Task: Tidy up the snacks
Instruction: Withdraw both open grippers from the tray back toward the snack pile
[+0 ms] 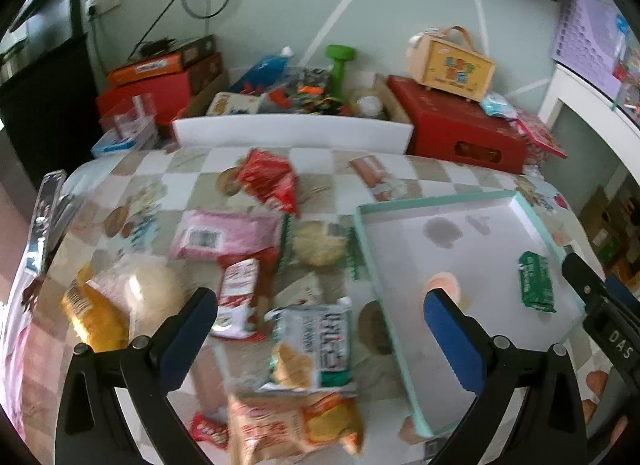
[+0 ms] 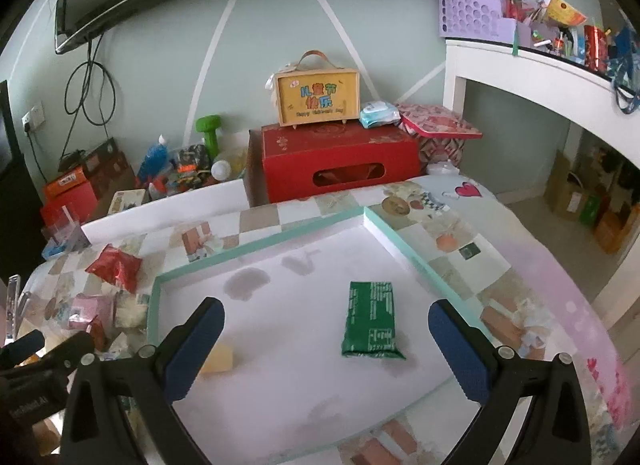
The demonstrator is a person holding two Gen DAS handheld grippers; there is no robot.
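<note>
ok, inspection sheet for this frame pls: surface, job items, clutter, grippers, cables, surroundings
surface: table under a checked, printed cloth
job's things: shallow tray holding a green packet and a small pale snack; red packet, pink packet and other snacks loose on the cloth
clutter: red box, yellow case, green dumbbell behind the table
grippers: left gripper open, empty; right gripper open, empty, above the tray
cables: black cable on the wall
surroundings: white shelf, crowded

Between the right jaws we found bare tray (image 2: 280, 345) floor, only the green packet (image 2: 370, 321) ahead; under the left jaws, snack packets (image 1: 312, 345) crowded the surface (image 1: 192, 181).
</note>
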